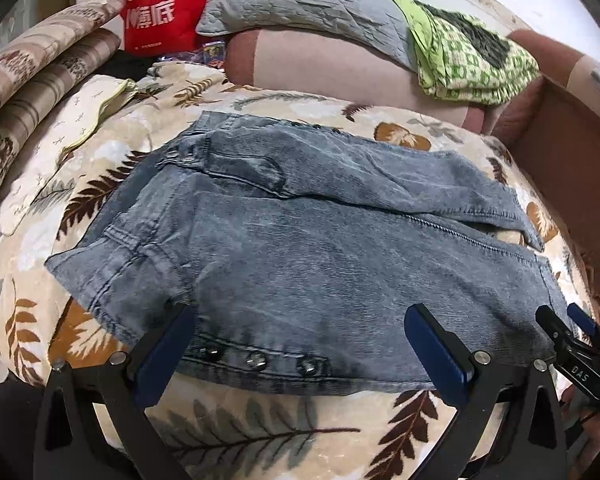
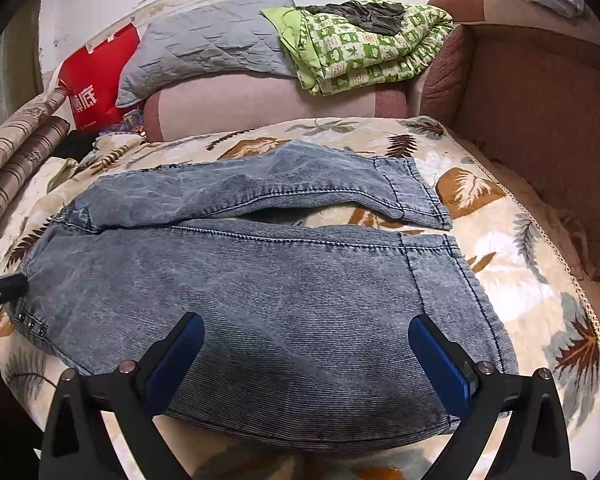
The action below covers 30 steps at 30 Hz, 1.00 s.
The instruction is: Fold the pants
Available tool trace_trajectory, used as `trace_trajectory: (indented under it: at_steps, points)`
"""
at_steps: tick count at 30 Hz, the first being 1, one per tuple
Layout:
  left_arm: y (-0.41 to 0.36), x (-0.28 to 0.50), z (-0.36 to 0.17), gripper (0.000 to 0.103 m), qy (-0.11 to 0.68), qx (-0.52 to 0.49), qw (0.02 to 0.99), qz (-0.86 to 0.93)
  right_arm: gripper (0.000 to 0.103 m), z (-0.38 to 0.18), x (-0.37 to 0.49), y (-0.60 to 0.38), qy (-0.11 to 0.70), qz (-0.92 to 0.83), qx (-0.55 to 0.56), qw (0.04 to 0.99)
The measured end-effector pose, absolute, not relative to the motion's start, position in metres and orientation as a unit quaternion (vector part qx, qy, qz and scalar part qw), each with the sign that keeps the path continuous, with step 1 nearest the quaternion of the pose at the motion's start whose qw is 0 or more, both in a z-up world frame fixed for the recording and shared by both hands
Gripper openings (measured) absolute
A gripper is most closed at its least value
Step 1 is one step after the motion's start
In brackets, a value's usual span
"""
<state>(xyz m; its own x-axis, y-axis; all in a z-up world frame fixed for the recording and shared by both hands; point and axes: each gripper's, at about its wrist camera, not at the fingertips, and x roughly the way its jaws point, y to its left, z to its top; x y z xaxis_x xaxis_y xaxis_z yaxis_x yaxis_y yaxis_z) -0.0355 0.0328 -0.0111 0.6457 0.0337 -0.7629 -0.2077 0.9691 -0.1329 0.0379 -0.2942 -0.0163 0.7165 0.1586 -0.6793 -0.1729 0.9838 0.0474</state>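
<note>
The denim pants (image 2: 260, 280) lie spread flat on the leaf-patterned blanket (image 2: 520, 264), waistband to the left with its snap studs (image 1: 256, 360) at the near edge, both legs running right with a gap between the hems. The left tongs (image 1: 300, 348) and right tongs (image 2: 306, 360) both stand wide apart over the near leg's edge, gripping nothing. To fold well, I would pinch that near edge at waist and hem together, then carry it evenly onto the far leg, seams aligned.
</note>
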Motion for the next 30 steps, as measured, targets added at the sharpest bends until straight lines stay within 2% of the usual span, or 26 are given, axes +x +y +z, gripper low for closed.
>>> trace_trajectory:
  at_steps: [4,11,16,18,20,21,22,26,28,30]
  points:
    - [0.068,-0.051,-0.011,0.103,0.406,-0.144,0.897,0.095,0.103,-0.017,0.035,-0.304,0.376,0.083,0.012,0.923]
    - [0.163,-0.07,-0.04,0.103,0.422,-0.289,0.834,0.208,0.103,-0.028,0.017,-0.375,0.456,0.105,0.231,0.853]
    - [0.185,-0.058,-0.053,0.103,0.426,-0.315,0.815,0.234,0.103,-0.049,0.012,-0.415,0.486,0.095,0.344,0.798]
    - [0.191,-0.05,-0.058,0.092,0.422,-0.326,0.813,0.232,0.103,-0.055,0.014,-0.428,0.489,0.088,0.38,0.78]
    - [0.195,-0.043,-0.06,0.063,0.425,-0.322,0.811,0.24,0.103,-0.061,0.016,-0.44,0.479,0.094,0.423,0.763]
    - [0.196,-0.041,-0.058,0.053,0.422,-0.32,0.815,0.235,0.103,-0.064,0.017,-0.446,0.475,0.09,0.44,0.757]
    - [0.197,-0.039,-0.058,0.037,0.422,-0.331,0.815,0.22,0.103,-0.066,0.017,-0.451,0.47,0.086,0.46,0.748]
    - [0.204,-0.035,-0.063,0.037,0.428,-0.351,0.806,0.21,0.1,-0.069,0.022,-0.464,0.458,0.072,0.498,0.733]
    - [0.205,-0.036,-0.064,0.039,0.428,-0.355,0.806,0.205,0.09,-0.065,0.029,-0.466,0.457,0.063,0.489,0.74]
    - [0.204,-0.033,-0.065,0.043,0.433,-0.35,0.807,0.196,0.067,-0.065,0.035,-0.469,0.464,0.044,0.486,0.739]
